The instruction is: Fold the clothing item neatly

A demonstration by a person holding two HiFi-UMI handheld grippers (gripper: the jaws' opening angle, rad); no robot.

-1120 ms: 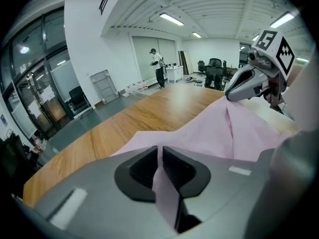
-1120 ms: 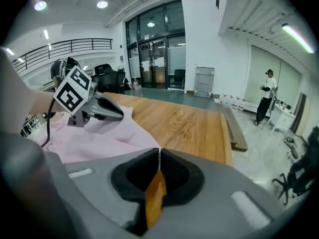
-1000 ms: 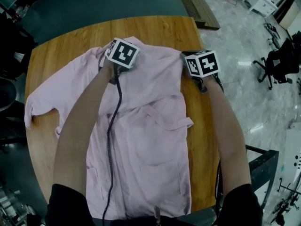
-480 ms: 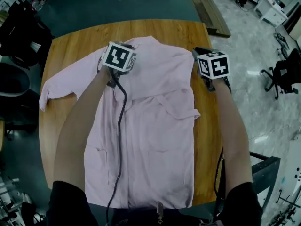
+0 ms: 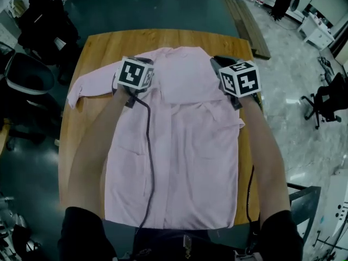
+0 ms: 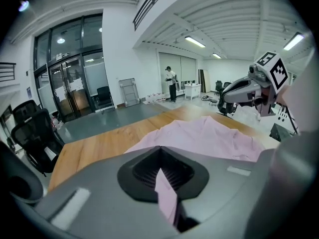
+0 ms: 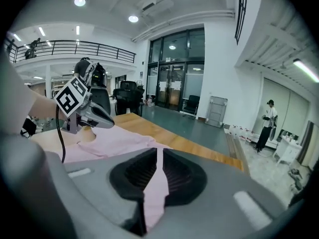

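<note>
- Left claw (image 6: 162, 181) is clamped shut on the pink shirt (image 5: 185, 145), left of its collar (image 5: 182, 52).
- Right claw (image 7: 153, 183), jaws just eased wider, pinches shirt fabric right of the collar.
- The shirt lies spread on a wooden desk (image 5: 87, 129); an office chair (image 5: 27, 83) stands left of the collar.

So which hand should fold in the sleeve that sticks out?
Likely the left. The sleeve lies spread beside the left gripper, while the right gripper, whose jaws just opened a little, pinches the shirt at its far shoulder. Left must let go of the shirt first.

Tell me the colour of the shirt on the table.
The shirt is plain pale pink, clearest in the head view.
</note>
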